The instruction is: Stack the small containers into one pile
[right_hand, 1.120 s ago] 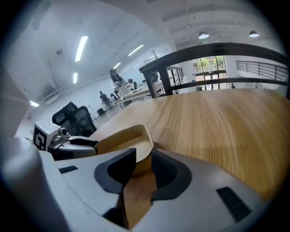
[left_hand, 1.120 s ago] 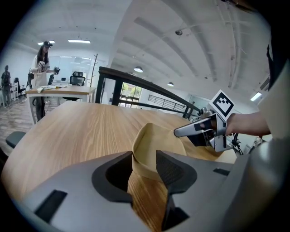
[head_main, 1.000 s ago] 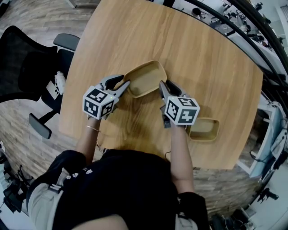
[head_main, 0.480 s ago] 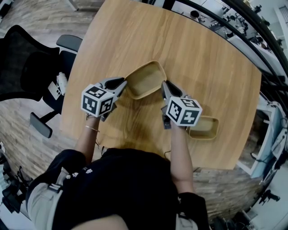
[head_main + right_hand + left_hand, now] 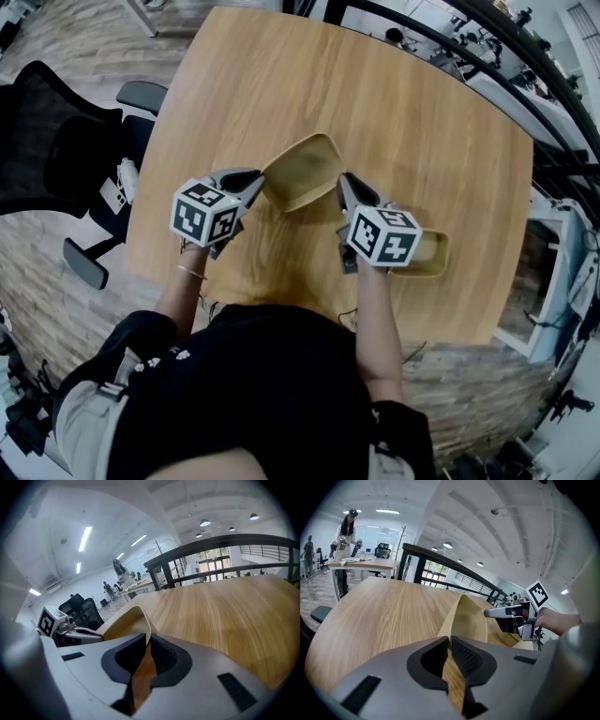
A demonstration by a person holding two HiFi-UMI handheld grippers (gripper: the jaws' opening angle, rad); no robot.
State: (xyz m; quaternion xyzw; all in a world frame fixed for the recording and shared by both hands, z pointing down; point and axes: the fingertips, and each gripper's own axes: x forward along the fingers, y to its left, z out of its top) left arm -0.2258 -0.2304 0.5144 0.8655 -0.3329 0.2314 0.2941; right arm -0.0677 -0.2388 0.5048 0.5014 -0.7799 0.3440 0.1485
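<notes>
A tan oblong container [image 5: 302, 172] hangs tilted just above the round wooden table [image 5: 422, 122], held by its two short ends. My left gripper [image 5: 260, 181] pinches its left rim; its jaws have just been closing, with the thin wall [image 5: 466, 616] between the pads. My right gripper [image 5: 341, 185] grips the right rim the same way, and its jaws have also just been closing on the wall [image 5: 126, 620]. A second tan container [image 5: 431, 255] rests on the table at the right, partly hidden behind the right gripper's marker cube.
A black office chair [image 5: 66, 159] stands left of the table. A dark railing [image 5: 487, 56] curves past the table's far right edge. In the left gripper view, people [image 5: 346, 531] stand at a distant desk. The table's near edge lies close under my arms.
Both grippers went from open beside the container's ends to shut on its rims. The container has come up off the table and tilted, and now sits closer to the second container.
</notes>
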